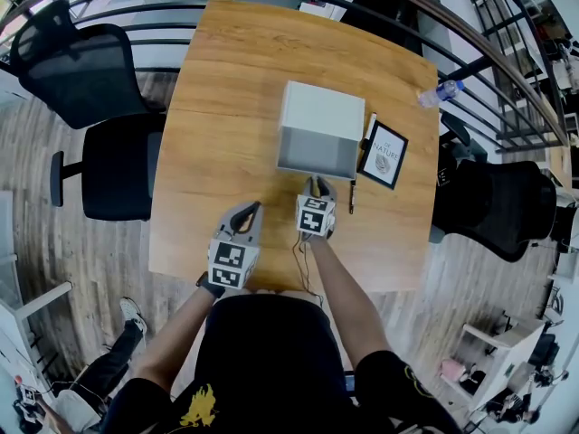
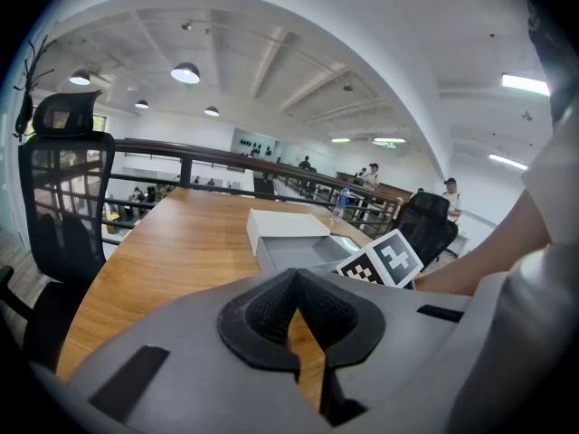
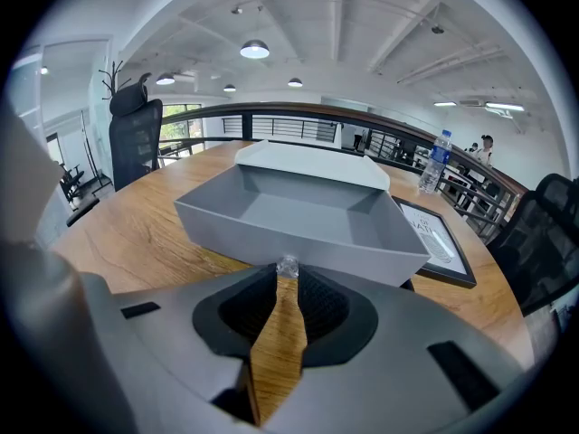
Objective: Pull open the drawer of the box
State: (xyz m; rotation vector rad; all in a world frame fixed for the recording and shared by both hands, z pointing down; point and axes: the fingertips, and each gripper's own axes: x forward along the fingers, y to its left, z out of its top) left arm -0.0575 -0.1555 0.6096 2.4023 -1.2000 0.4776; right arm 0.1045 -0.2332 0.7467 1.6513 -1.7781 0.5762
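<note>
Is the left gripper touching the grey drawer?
No, in the head view the left gripper hangs short of the grey drawer with bare table between them, while the right gripper pinches its clear knob.

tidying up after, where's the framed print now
In the head view the framed print lies flat on the right of the table, just right of the box.

Black T-shirt point(image 1: 271, 351) (yellow sleeve print point(image 1: 197, 407)), grey left claw point(image 1: 251, 209) and right claw point(image 1: 317, 184) bearing black-and-white marker cubes point(image 1: 229, 265).
</note>
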